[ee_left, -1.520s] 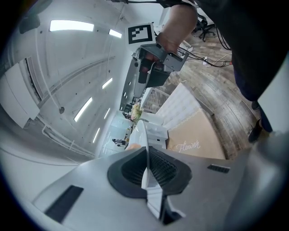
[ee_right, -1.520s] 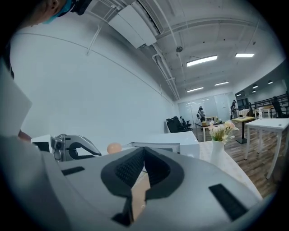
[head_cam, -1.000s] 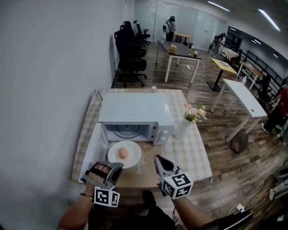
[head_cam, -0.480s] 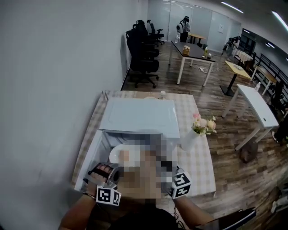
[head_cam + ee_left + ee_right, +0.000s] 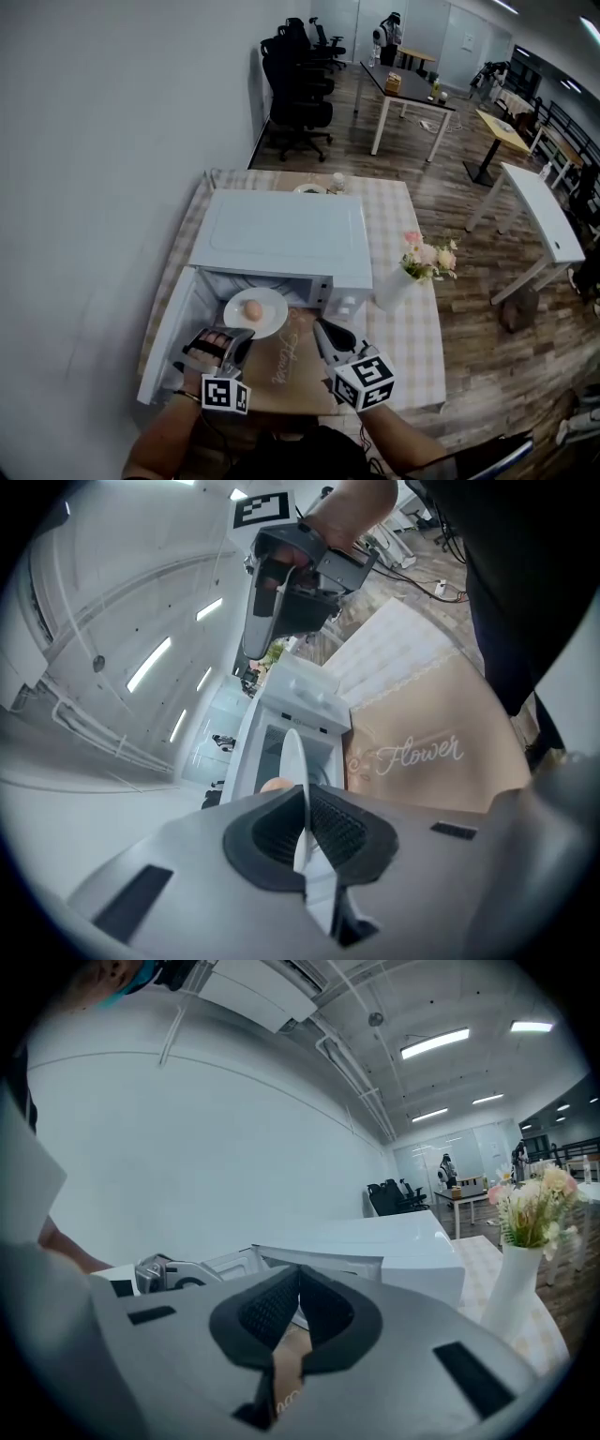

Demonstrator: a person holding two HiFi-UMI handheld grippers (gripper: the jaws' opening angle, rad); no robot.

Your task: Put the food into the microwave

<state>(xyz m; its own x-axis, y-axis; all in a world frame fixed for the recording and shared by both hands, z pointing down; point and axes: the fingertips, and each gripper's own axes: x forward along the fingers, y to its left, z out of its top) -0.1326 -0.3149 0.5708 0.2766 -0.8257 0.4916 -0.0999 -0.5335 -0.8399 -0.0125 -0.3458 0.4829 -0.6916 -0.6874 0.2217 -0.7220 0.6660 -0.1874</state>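
A white plate [image 5: 267,319] carries a brown egg [image 5: 252,309] and hangs level just in front of the white microwave's [image 5: 281,234] open mouth. My left gripper [image 5: 242,334] is shut on the plate's near rim. In the left gripper view the plate [image 5: 292,757] stands edge-on between the pads of that gripper [image 5: 305,803], and the egg [image 5: 275,785] peeks out beside it. The microwave door [image 5: 167,342] is swung out to the left. My right gripper [image 5: 321,328] hovers over the brown mat, right of the plate, shut with nothing in it [image 5: 298,1274].
A white vase of flowers [image 5: 403,281] stands on the checkered tablecloth right of the microwave. A brown "Flower" mat [image 5: 291,370] lies at the table's front edge. A small cup [image 5: 336,180] sits behind the microwave. The wall runs close on the left.
Both grippers have moved forward toward the microwave. The left one has carried the plate with the egg closer to the open mouth.
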